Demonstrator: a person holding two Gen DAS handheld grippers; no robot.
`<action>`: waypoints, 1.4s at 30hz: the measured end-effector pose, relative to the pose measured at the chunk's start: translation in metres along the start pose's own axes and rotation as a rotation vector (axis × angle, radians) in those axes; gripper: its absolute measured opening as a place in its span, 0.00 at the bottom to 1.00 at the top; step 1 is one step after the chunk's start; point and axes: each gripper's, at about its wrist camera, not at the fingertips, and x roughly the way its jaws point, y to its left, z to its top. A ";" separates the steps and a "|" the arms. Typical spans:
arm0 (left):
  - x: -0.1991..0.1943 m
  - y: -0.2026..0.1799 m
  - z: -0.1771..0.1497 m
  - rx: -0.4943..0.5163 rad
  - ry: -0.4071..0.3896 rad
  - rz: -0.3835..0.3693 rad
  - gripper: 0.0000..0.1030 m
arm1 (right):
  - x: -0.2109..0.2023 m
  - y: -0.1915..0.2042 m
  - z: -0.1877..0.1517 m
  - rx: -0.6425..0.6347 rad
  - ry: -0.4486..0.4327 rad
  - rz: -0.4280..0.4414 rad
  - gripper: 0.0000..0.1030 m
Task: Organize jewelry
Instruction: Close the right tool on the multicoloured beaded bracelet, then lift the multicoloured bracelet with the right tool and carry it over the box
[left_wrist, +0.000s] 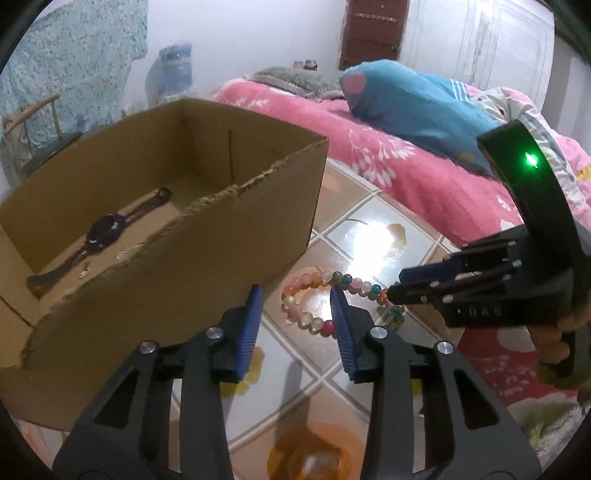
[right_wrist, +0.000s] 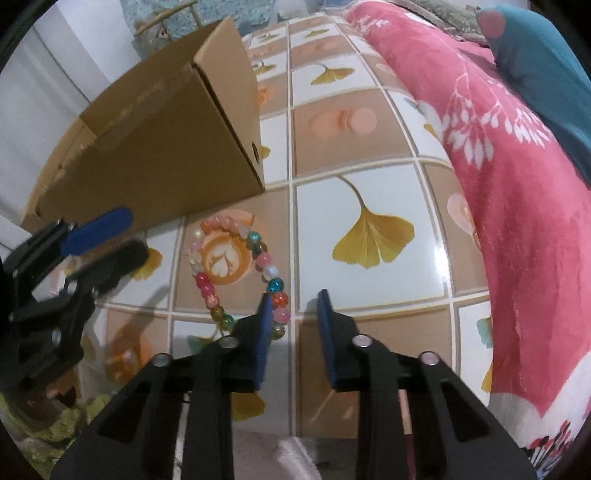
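Looked down on a tiled floor (right_wrist: 369, 147), with a pink blanket (left_wrist: 406, 166) spilling along its far edge.

Found a cardboard box (left_wrist: 184, 277) standing open-topped on the tiles, its rim torn ragged.

Saw the left gripper (left_wrist: 297, 310) low beside the box wall, jaws spread, pads pressing on nothing, one side of the ring lying in the gap.

Saw the right gripper (right_wrist: 293, 317) at the opposite side, jaws parted more narrowly, a run of beads just inside the left pad, perhaps touching it, and the other pad clear of them (so no pinch yet).

Noted a dark watch (left_wrist: 105, 232) already lying flat on the box floor.

Located the beaded bracelet (right_wrist: 205, 282) flat on the tiles, just beside the box and outside it.

Judged it light and limp: round glossy beads, probably glass or stone, likely on a stretchy cord though none of it showed, so apt to roll, slide off smooth pads and sag into a loop once lifted.

Judged the best hold to be square across a single strand, pads closing on one bead or the seam between two, firmly but without crushing.
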 end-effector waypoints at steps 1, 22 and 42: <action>0.005 -0.001 0.001 0.005 0.008 -0.003 0.33 | 0.000 0.001 -0.001 -0.008 -0.002 -0.005 0.15; 0.048 -0.024 -0.002 0.119 0.145 0.063 0.09 | -0.006 0.001 0.011 -0.084 -0.055 -0.054 0.10; -0.112 -0.018 0.067 0.166 -0.297 0.183 0.08 | -0.150 0.066 0.073 -0.317 -0.509 -0.051 0.10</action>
